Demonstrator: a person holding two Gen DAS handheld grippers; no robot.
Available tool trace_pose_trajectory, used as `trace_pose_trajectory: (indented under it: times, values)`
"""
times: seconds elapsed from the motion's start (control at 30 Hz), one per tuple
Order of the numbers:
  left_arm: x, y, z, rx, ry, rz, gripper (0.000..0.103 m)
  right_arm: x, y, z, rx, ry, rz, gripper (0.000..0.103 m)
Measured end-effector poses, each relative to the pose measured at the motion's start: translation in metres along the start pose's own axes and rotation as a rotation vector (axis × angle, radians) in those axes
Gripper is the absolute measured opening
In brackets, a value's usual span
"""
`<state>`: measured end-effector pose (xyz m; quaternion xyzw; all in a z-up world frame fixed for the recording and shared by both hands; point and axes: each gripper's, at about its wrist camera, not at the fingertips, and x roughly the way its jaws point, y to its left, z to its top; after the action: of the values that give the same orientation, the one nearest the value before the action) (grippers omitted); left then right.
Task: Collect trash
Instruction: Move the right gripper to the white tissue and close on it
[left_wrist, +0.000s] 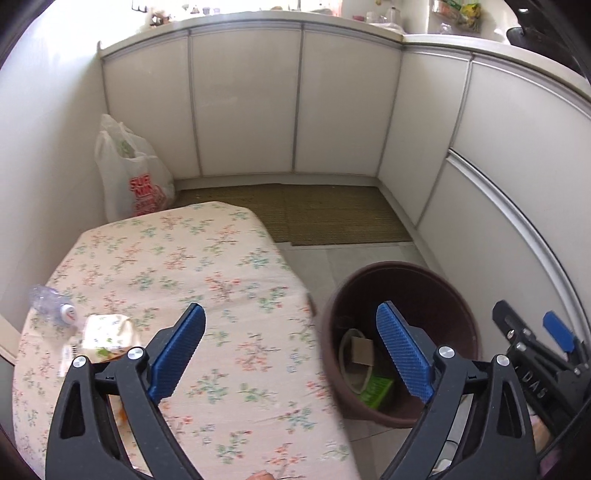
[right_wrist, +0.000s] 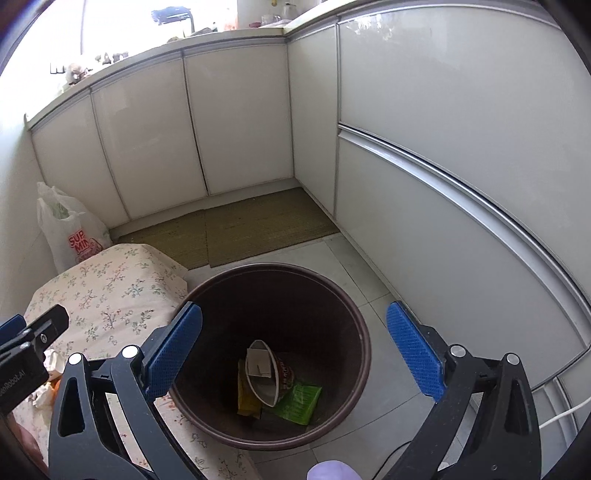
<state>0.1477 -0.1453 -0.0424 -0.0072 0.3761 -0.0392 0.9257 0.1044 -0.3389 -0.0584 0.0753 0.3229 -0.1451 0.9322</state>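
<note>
Kitchen corner, white cabinets (right_wrist: 236, 122), tiled floor, woven mat (left_wrist: 332, 214). My left gripper (left_wrist: 291, 354) is spread wide, nothing between its pads, over the edge of the floral-cloth table (left_wrist: 207, 266). My right gripper (right_wrist: 295, 354) also gapes empty above the brown bin (right_wrist: 354, 325), which holds a paper bowl (right_wrist: 264, 373) and green wrapper (right_wrist: 299, 400). A crushed bottle (left_wrist: 51, 302) and wrapper (left_wrist: 107, 334) lie on the table.
</note>
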Motion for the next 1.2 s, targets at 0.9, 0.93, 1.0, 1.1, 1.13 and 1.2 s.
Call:
trace_pose_trajectory:
  times: [0.9, 0.93, 1.0, 1.1, 1.13, 1.2]
  values:
    - [-0.057, 0.283, -0.082, -0.351, 0.056, 0.268, 0.093, -0.012, 0.258, -0.112, -0.483, 0.289, 0.381, 0.096]
    - [-0.058, 0.291, -0.086, -0.377, 0.057, 0.26, 0.093, -0.009, 0.267, -0.117, -0.473, 0.326, 0.411, 0.096]
    - [-0.056, 0.307, -0.091, -0.432, 0.066, 0.225, 0.093, -0.007, 0.286, -0.125, -0.46, 0.362, 0.46, 0.096]
    - [-0.055, 0.321, -0.094, -0.478, 0.07, 0.194, 0.093, -0.009, 0.312, -0.136, -0.477, 0.367, 0.498, 0.096]
    - [-0.055, 0.325, -0.094, -0.488, 0.07, 0.189, 0.093, -0.01, 0.32, -0.139, -0.487, 0.368, 0.506, 0.096]
    - [-0.056, 0.334, -0.095, -0.518, 0.068, 0.171, 0.093, -0.01, 0.335, -0.144, -0.508, 0.368, 0.508, 0.086]
